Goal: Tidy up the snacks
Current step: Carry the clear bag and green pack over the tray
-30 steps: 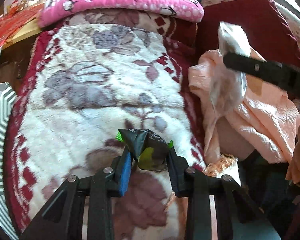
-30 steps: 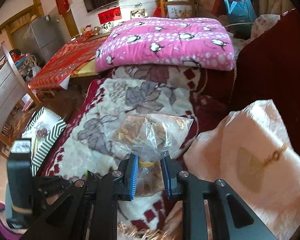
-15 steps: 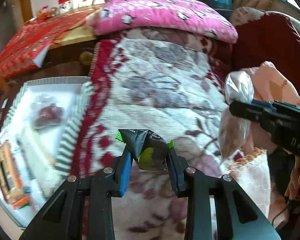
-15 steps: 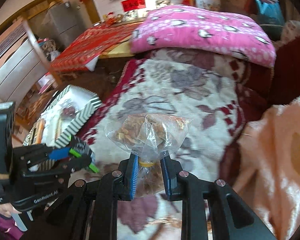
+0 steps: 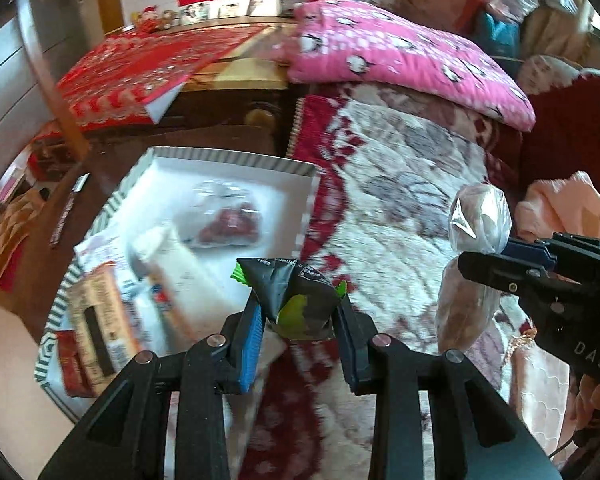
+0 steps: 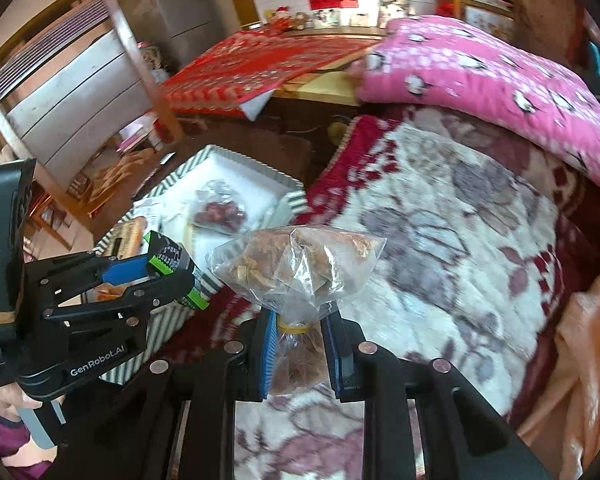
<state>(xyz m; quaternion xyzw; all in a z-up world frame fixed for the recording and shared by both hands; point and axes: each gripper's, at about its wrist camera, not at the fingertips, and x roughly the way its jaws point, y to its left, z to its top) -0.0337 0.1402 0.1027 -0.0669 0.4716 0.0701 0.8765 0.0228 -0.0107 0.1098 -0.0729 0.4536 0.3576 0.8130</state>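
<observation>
So both hands are carrying something right now. The left gripper (image 5: 298,320) is clamping a small dark snack packet (image 5: 292,298) with green edges, and the right gripper (image 6: 298,354) is pinching a clear plastic bag of brownish snacks (image 6: 296,268) just at its rubber-banded neck, with the full part of the bag puffing up above the jaws.

What the next move is hanging on, I think: the striped box (image 5: 236,160) is sitting down off the left edge of the floral blanket (image 5: 400,208), and the left gripper is lining up right at the box's near-right corner, with the packet showing over the white inside. So the left hand is clearly the nearer one. The right gripper is sitting further right over the blanket, and its bag is going to have to travel left to get there. The box's long side is running away from the cameras and slightly right, next to the blanket edge.

The views are helping in different ways. The left wrist view is showing the box contents best: a clear bag of red bits (image 5: 230,224), a white pack and an orange-brown carton (image 5: 96,320), so the free floor is looking like the far half. The right wrist view is showing the left gripper (image 6: 168,276) side-on, hovering above the box's near wall (image 6: 168,324), which the left view can't really tell you. Both are a bit blurry.
</observation>
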